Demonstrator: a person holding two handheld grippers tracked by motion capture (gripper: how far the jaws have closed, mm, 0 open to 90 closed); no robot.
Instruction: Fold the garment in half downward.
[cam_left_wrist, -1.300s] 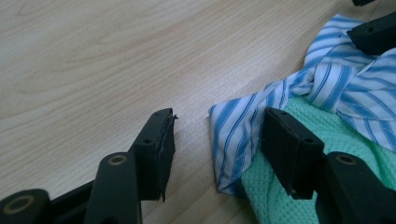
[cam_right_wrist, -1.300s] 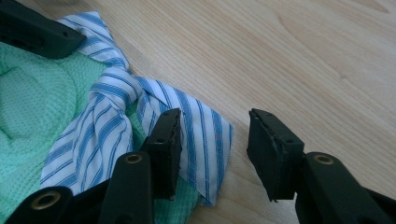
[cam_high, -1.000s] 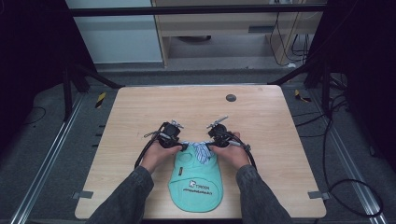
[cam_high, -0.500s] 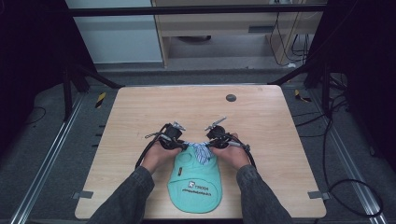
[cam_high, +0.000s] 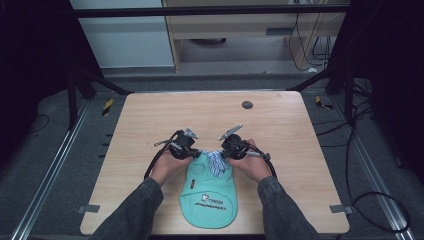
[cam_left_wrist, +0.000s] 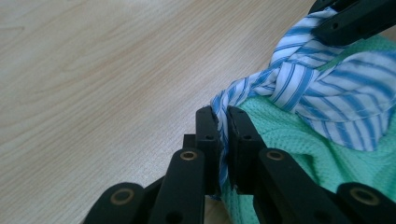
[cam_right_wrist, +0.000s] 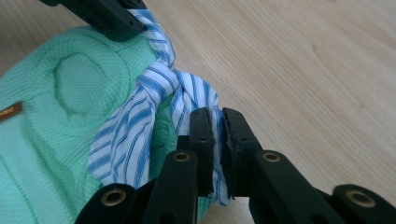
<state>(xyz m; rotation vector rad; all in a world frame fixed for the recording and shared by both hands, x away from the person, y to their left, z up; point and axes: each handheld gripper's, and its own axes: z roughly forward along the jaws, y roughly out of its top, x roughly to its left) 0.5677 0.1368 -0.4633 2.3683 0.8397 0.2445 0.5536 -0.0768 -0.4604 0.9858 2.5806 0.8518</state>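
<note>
Two striped cloth ties (cam_left_wrist: 299, 88), knotted, on mesh bib (cam_high: 209, 192)

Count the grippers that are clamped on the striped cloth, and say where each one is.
2. The left gripper pinches the striped cloth at the left side of the green garment's top edge; the right gripper pinches it at the right side.

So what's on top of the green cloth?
A blue-striped tie, knotted, lies on the green cloth near its far end. Each hand-held gripper, left and right, pinches one strap of it. The cloth under the knot is covered.
</note>
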